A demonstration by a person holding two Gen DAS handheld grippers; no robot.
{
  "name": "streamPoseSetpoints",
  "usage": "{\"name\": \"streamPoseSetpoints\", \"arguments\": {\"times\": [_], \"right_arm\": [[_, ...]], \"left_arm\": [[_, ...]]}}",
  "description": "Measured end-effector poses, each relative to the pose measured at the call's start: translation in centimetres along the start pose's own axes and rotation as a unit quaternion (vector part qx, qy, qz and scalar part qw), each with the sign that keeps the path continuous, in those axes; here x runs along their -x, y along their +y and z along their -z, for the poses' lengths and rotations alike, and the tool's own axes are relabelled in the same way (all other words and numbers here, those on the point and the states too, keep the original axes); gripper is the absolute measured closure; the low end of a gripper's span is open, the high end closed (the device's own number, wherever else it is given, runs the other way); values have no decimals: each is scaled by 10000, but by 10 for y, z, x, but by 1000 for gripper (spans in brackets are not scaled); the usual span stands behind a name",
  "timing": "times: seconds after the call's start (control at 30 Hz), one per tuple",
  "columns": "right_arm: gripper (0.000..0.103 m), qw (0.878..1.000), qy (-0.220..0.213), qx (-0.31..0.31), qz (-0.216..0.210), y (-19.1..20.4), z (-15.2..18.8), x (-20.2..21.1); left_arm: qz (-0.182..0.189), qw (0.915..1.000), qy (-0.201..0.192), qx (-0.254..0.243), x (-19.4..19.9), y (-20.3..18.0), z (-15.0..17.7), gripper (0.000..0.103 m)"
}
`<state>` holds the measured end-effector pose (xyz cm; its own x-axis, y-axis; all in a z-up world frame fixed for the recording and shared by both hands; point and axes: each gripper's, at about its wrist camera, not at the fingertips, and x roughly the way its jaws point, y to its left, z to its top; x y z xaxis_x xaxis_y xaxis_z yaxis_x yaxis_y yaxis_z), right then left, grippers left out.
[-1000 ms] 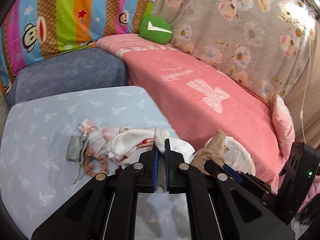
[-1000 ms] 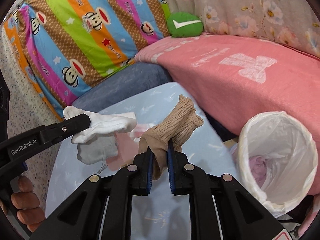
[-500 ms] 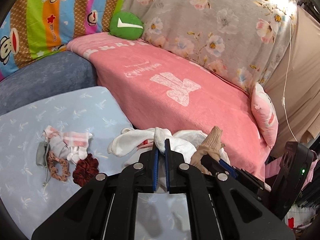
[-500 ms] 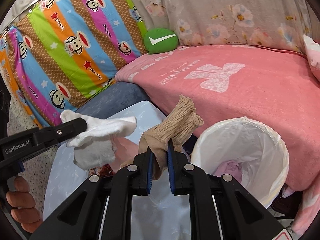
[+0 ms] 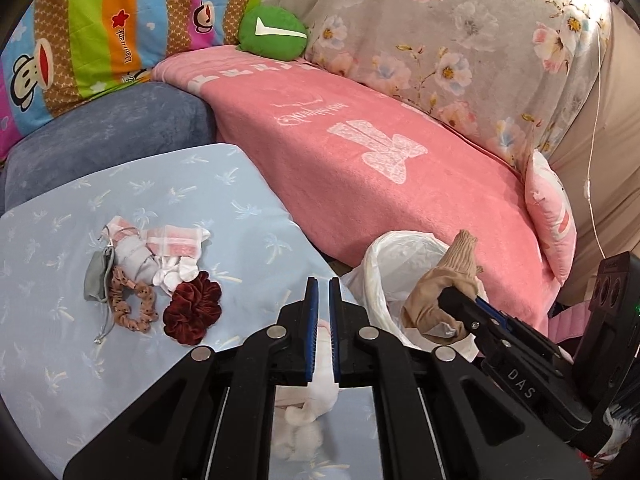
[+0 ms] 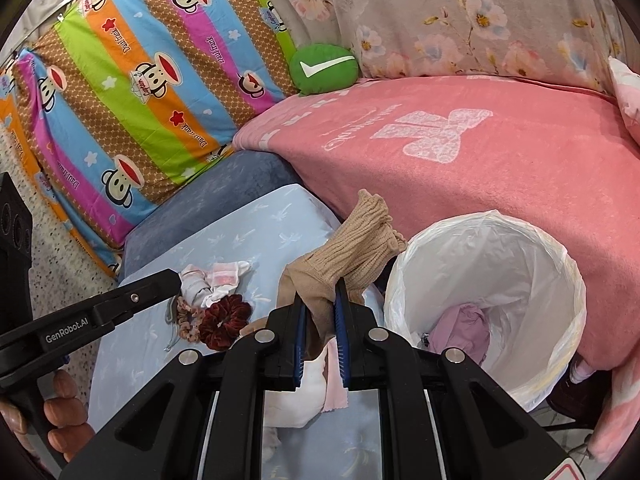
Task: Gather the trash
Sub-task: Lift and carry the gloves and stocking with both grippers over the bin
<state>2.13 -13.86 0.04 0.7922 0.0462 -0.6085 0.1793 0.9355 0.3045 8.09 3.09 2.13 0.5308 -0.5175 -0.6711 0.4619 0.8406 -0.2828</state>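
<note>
My right gripper (image 6: 320,289) is shut on a beige ribbed sock (image 6: 356,240), whose cuff sticks up past the pads just left of the white-lined trash bin (image 6: 500,264). The left wrist view shows that sock (image 5: 460,268) and right gripper (image 5: 452,296) at the bin's (image 5: 384,252) near rim. My left gripper (image 5: 324,292) is shut, with nothing sticking out of its tips. A white sock (image 5: 316,392) lies on the table under it. The right wrist view shows the left gripper (image 6: 176,278) bare-tipped and the white sock (image 6: 296,392) below my right fingers.
On the light blue table (image 5: 160,184) lie a dark red scrunchie (image 5: 192,312), a spotted scrunchie (image 5: 132,304), a grey mask (image 5: 96,280) and pink-white socks (image 5: 172,240). A pink-covered sofa (image 5: 380,160) runs behind the bin. Purple cloth (image 6: 464,328) sits inside the bin.
The white sock that stuck out of the left gripper's tips is no longer there and lies on the table. The right gripper carried the beige sock closer to the bin.
</note>
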Motion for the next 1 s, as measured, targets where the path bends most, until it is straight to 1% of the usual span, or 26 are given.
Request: {"name": "streamPoseSetpoints", "arguments": {"times": [0.03,0.07,0.1,0.13,0.17,0.23,0.37,0.5,0.57,0.63,0.67,0.7,0.73,0.77,0.8,0.87,1.0], "right_arm": [[90,10000,6,7,3,0,1,0],[90,10000,16,25,11,1,3,0],[90,10000,22,41,18,2,3,0],[90,10000,38,67,29,1,5,1],[90,9999,59,100,45,2,7,1],[89,9998,100,136,84,1,11,1],[89,9996,227,116,110,-2,20,-1],[89,9994,301,108,136,-5,28,0],[89,9993,335,107,135,-6,31,0],[89,9992,376,102,123,-6,34,-1],[89,9991,391,97,115,-6,35,-2],[89,9991,402,92,110,-6,36,-2],[89,9991,406,91,107,-5,36,-2],[89,9991,401,96,103,-5,37,-1],[89,9991,388,98,102,-5,37,1],[89,9993,357,86,94,-5,37,3],[89,9996,258,85,84,-6,33,8]], "left_arm": [[-30,10000,22,19,-1,2,2,97],[-33,9999,93,48,-3,5,5,87],[-38,9998,205,73,-6,8,10,63],[-89,9995,290,110,-9,12,16,46],[-187,9992,300,184,-11,16,25,35],[-263,9988,354,223,-15,21,42,35],[-363,9962,761,197,-30,24,75,35],[-367,9941,1017,39,-34,22,102,35],[-428,9920,1185,-38,-40,21,114,36],[-462,9903,1308,-76,-47,21,123,44],[-440,9892,1397,-82,-50,21,126,54],[-390,9886,1451,-66,-51,22,127,61],[-380,9889,1434,-57,-48,22,127,63],[-394,9894,1392,-102,-45,20,125,69],[-430,9898,1348,-168,-41,19,123,70],[-452,9910,1245,-172,-32,18,117,71],[-357,9948,949,-100,-12,14,100,72]]}}
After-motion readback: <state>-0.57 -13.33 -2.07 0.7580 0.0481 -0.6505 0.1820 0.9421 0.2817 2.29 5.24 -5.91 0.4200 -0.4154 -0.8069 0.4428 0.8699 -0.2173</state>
